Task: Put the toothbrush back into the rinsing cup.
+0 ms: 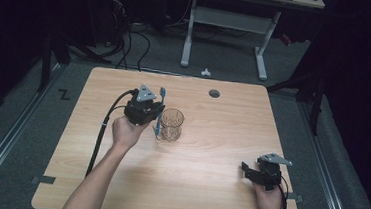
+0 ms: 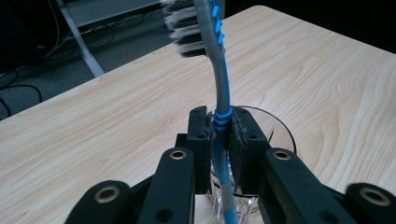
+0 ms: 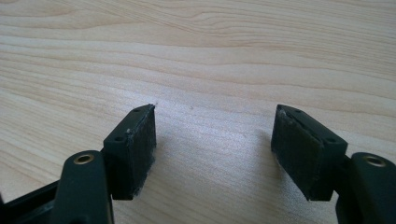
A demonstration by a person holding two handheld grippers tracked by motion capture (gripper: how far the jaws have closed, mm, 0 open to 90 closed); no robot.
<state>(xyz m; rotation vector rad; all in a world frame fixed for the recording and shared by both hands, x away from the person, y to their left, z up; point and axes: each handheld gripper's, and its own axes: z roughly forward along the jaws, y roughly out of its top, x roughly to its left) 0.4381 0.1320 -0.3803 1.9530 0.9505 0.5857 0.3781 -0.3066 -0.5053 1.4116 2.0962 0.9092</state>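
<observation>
We judge the toothbrush (image 2: 223,93) light, stiff along its handle and slick plastic; the ribbed blue collar, where the left tool (image 2: 222,128) is clamped on it, is the sound place to hold. It stands upright, grey-and-blue, bristles above the jaws, its lower end inside the clear glass cup (image 1: 171,125) just under the tool. The right tool (image 3: 214,142) rests on the table (image 1: 217,187), jaws apart and empty.
</observation>
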